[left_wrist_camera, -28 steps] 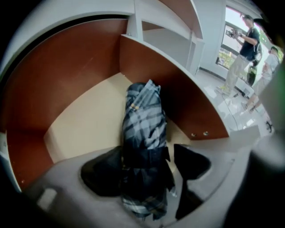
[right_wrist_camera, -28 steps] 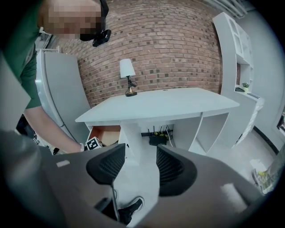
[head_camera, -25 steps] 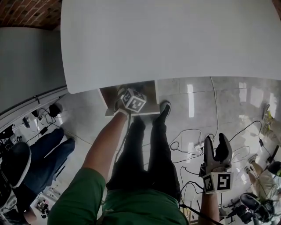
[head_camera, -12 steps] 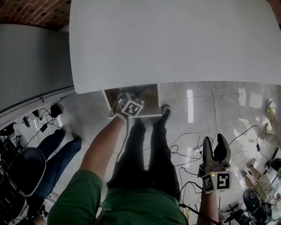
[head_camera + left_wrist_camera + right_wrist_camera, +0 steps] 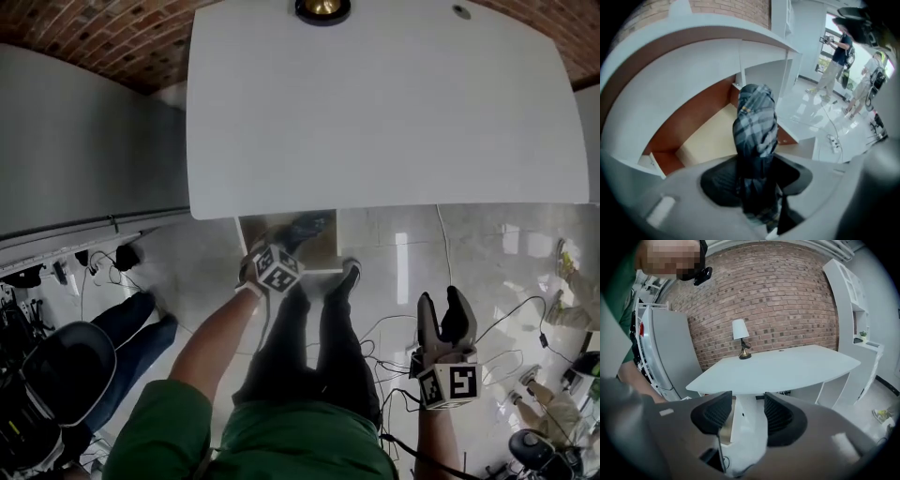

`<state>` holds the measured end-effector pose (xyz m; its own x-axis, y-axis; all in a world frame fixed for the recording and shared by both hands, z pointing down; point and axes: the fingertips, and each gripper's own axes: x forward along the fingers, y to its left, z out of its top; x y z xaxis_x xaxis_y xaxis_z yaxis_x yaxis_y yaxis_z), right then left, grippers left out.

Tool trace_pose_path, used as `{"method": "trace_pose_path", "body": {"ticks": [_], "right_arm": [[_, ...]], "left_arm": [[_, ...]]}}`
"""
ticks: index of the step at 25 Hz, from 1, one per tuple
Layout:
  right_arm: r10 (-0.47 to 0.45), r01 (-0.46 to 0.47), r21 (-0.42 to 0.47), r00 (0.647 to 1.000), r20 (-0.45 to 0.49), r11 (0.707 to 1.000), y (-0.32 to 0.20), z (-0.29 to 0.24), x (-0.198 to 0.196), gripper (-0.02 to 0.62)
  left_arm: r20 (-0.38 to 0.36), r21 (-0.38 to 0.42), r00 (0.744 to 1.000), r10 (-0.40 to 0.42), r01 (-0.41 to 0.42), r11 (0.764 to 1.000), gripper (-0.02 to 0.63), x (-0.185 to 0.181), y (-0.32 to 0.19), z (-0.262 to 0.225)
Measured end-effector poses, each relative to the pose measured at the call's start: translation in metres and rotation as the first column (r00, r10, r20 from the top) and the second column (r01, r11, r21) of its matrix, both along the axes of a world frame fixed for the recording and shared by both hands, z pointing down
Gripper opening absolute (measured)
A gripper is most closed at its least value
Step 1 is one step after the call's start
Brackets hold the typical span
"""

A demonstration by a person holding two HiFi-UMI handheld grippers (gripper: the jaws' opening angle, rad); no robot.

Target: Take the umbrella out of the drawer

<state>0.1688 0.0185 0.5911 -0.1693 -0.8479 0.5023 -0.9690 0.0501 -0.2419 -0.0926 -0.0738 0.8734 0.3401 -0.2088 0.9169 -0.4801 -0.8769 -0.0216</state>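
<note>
Where the left tool (image 5: 757, 180) has just been closing, its jaws now clamp a folded plaid umbrella (image 5: 755, 126), with a dark pad pressed on either side of the bundle. The umbrella runs out past the jaws, and its far end shows over the pale bottom of the open drawer (image 5: 705, 140). Whether that end touches the drawer cannot be told. The drawer has reddish-brown side walls and sits just under the near edge of the white worktop (image 5: 375, 112). In the head view the left tool points steeply down at the drawer, and the umbrella shows dark against the wood.

The right tool (image 5: 743, 413) has its jaws a little apart with nothing between them. In the head view it hangs well to the right of the drawer, over the glossy floor (image 5: 422, 244) with its loose cables. At the far edge of the worktop stands a lamp (image 5: 739, 336), and behind it is a brick wall (image 5: 787, 296).
</note>
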Motion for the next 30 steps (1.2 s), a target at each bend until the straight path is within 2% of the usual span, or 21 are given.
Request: {"method": "trace_pose_path", "body": {"ticks": [3, 6, 10, 15, 19, 25, 30], "right_arm": [[-0.006, 0.006, 0.023, 1.000, -0.003, 1.000, 0.001, -0.020, 0.004, 0.216], [-0.026, 0.026, 0.086, 1.000, -0.007, 0.996, -0.014, -0.052, -0.004, 0.216], [-0.047, 0.049, 0.196, 0.999, -0.015, 0.979, -0.042, -0.103, -0.011, 0.216], [-0.061, 0.062, 0.237, 0.998, -0.013, 0.970, -0.050, -0.144, 0.002, 0.216], [-0.076, 0.073, 0.273, 0.997, 0.000, 0.959, -0.058, -0.172, 0.010, 0.216], [-0.113, 0.119, 0.372, 0.993, -0.038, 0.920, -0.074, -0.226, 0.019, 0.216], [-0.101, 0.115, 0.398, 0.993, -0.054, 0.910, -0.082, -0.246, 0.027, 0.216]], "left_arm": [[0.007, 0.008, 0.999, 0.047, -0.047, 0.999, 0.190, 0.004, 0.025, -0.034], [-0.015, 0.020, 0.998, 0.069, -0.069, 0.997, 0.189, 0.005, 0.038, -0.075], [-0.068, 0.064, 0.997, 0.046, -0.042, 0.997, 0.189, 0.006, 0.032, -0.133], [-0.115, 0.108, 0.993, 0.019, -0.007, 0.994, 0.189, 0.012, 0.028, -0.205], [-0.133, 0.173, 0.991, -0.029, 0.052, 0.983, 0.190, 0.011, -0.005, -0.252], [-0.169, 0.253, 0.980, -0.103, 0.144, 0.957, 0.190, 0.007, -0.060, -0.312], [-0.142, 0.276, 0.984, -0.108, 0.144, 0.950, 0.192, 0.006, -0.099, -0.325]]}}
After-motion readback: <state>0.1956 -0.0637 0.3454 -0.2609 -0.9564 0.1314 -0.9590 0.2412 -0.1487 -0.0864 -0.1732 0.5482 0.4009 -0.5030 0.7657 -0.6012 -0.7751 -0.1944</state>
